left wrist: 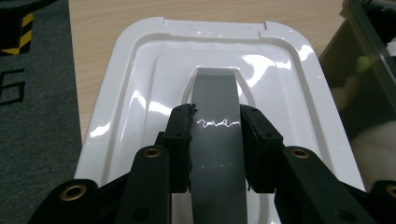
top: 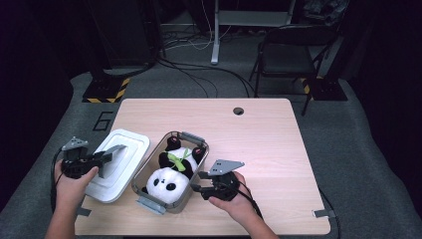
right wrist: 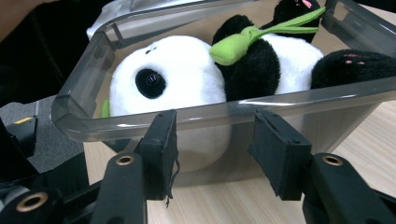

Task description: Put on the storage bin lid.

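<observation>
Light wood worktop (top: 259,134): 1 slab, the largest item I see, carrying everything below.

Clear grey plastic bin (top: 191,137): 1, near the worktop's front edge, set at a slant, with grey latches at both short ends. In the right gripper view its long wall (right wrist: 224,116) stands across the frame.

White plastic lid (top: 130,144): 1, just left of the bin, near the worktop's left edge, glossy, with a grey handle strip (left wrist: 215,140) down its middle.

Plush panda (top: 171,177): 1, lying inside the bin, white head toward me, black feet at the far end, a green leaf (right wrist: 231,49) at its neck.

Left tool (top: 107,160): in my left hand (top: 72,186), jaws closed on the lid's grey handle strip, 1 pad on each side of it, pressing it.

Right tool (top: 198,182): in my right hand (top: 238,199), at the bin's right long wall. Its jaws stand partly apart in front of that wall; I see nothing gripped between them.
</observation>
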{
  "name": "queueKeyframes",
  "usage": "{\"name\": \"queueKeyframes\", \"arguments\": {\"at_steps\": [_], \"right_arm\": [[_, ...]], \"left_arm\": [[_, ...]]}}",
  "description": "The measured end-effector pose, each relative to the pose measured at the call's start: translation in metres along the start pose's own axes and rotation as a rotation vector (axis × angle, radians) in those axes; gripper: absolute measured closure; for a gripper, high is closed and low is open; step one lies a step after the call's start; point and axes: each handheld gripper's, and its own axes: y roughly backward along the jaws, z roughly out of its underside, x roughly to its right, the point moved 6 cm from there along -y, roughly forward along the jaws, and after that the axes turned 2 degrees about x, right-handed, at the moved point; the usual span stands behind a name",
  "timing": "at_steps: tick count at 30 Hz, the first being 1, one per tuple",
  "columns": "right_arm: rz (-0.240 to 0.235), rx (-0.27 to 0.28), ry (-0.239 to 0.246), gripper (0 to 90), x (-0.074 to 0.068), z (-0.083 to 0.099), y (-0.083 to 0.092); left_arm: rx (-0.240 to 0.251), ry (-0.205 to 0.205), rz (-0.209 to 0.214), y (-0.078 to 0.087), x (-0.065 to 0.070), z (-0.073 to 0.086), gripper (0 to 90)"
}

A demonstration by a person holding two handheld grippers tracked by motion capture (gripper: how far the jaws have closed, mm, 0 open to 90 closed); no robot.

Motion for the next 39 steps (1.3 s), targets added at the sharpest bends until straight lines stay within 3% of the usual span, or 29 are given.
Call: {"name": "queueKeyframes", "arguments": {"at_steps": [16,39], "right_arm": [[0.012,0.002,-0.020,49.2,0.008,0.004,0.006],[-0.003,-0.021,-0.014,49.1,0.005,0.008,0.000]], "left_arm": [[0.016,-0.020,0.025,0.016,0.022,-0.031,66.7],[0.037,-0.076,0.109,0.018,0.067,-0.051,66.7]]}}
